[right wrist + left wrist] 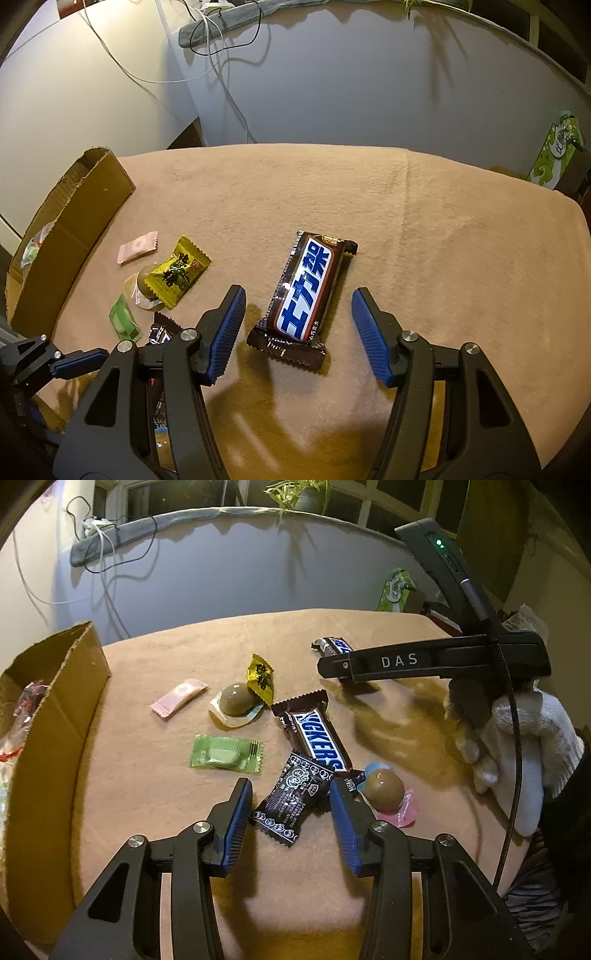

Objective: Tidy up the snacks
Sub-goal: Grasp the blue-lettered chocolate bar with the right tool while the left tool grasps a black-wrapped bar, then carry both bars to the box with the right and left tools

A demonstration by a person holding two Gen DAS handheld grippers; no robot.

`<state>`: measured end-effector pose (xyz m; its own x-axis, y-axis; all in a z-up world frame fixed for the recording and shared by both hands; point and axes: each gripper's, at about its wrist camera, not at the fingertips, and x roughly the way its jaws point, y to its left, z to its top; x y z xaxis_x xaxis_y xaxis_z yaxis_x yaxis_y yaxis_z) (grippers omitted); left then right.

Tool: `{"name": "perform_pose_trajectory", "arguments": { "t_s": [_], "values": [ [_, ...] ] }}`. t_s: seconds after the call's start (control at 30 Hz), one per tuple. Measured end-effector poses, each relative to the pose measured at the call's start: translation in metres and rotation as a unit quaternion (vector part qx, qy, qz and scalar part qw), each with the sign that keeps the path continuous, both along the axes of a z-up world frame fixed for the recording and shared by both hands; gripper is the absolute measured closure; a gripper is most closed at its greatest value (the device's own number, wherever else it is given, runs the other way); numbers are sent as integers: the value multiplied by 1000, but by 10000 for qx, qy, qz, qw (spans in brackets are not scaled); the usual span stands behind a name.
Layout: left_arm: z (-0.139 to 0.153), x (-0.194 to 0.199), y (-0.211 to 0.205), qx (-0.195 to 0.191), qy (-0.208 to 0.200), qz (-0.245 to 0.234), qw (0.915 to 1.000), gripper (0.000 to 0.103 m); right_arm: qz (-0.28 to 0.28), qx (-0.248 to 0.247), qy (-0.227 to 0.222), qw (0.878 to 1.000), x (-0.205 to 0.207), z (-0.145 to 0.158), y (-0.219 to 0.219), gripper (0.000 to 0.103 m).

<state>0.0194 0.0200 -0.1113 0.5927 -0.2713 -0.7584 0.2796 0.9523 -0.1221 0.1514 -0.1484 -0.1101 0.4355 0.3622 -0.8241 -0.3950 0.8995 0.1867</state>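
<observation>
In the left wrist view my left gripper [291, 794] stands open low over the tan cloth, its blue pads on either side of a black printed candy packet [291, 806] without pressing it. A Snickers bar [317, 734] lies just beyond, its lower end under the packet. In the right wrist view my right gripper [298, 299] is open around a second Snickers bar [306, 288] lying flat, with clear gaps to both pads. The left view shows that gripper [325, 664] from the side, over the bar [334, 645]. A cardboard box [55, 709] with snacks inside stands at the left.
Loose on the cloth: pink candy [177, 698], green candy [225, 757], yellow candy [260, 677], a chocolate ball in a clear cup [238, 701], another ball [384, 790] on pink wrap. A gloved hand [517, 746] holds the right gripper. A green carton [557, 155] stands beyond the table's right edge.
</observation>
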Motion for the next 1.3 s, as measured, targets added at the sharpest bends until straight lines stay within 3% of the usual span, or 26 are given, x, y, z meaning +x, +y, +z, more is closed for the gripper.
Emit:
{"name": "perform_pose_trajectory", "arguments": {
  "t_s": [0.17,0.33,0.47,0.63,0.73,1.03,1.3],
  "values": [
    [-1,-1,0,10,19,-15,10000,61,9,-34,-18,10000,2,0,3,40],
    [-1,-4,-6,156,-39,-71,9998,77,-12,-110,-91,9999,1,-1,8,40],
    [-1,-4,-3,123,-28,26,9999,81,-41,-180,-139,9997,-1,-1,13,43],
    [0,-4,3,72,-47,183,9998,83,-96,-163,-174,9997,-3,-1,12,67],
    [-1,-3,3,78,-40,211,9997,83,-98,-132,-170,9997,-3,-2,11,73],
    [4,-6,8,26,-183,355,9992,83,-121,33,-204,9997,-4,1,5,74],
    [22,-7,24,-72,-466,536,9975,83,-115,316,-427,9985,-12,25,3,74]
  ]
}}
